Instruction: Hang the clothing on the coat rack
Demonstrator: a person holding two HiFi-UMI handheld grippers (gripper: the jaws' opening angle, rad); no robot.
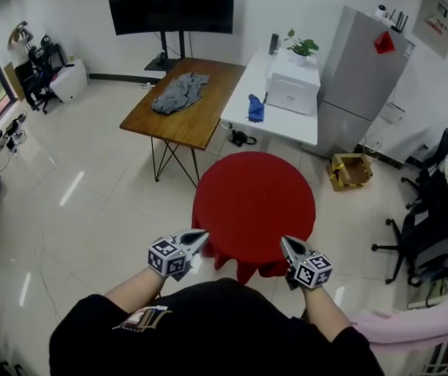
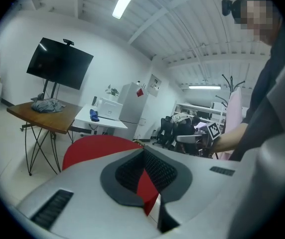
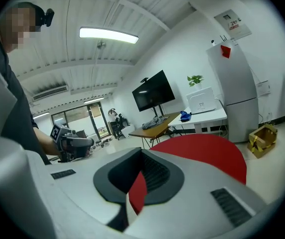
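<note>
A crumpled grey garment (image 1: 179, 92) (image 2: 45, 105) (image 3: 152, 123) lies on the wooden table (image 1: 208, 116) across the room. A coat rack (image 2: 228, 86) with a pink garment (image 2: 233, 108) (image 1: 416, 323) on it stands to my right. Both grippers are held low in front of the person's body, at the near edge of the round red table (image 1: 253, 202) (image 2: 97, 146) (image 3: 207, 148). My left gripper (image 1: 202, 235) (image 2: 143, 151) is shut with nothing in it. My right gripper (image 1: 285, 241) (image 3: 141, 151) is shut and empty too. Each shows in the other's view.
A white desk (image 1: 240, 108) with a printer (image 1: 293, 92), a blue object and a plant stands beside a grey fridge (image 1: 361, 77). A TV on a stand (image 1: 169, 2) is at the far wall. Office chairs (image 1: 428, 225) and a cardboard box (image 1: 349, 171) are at right.
</note>
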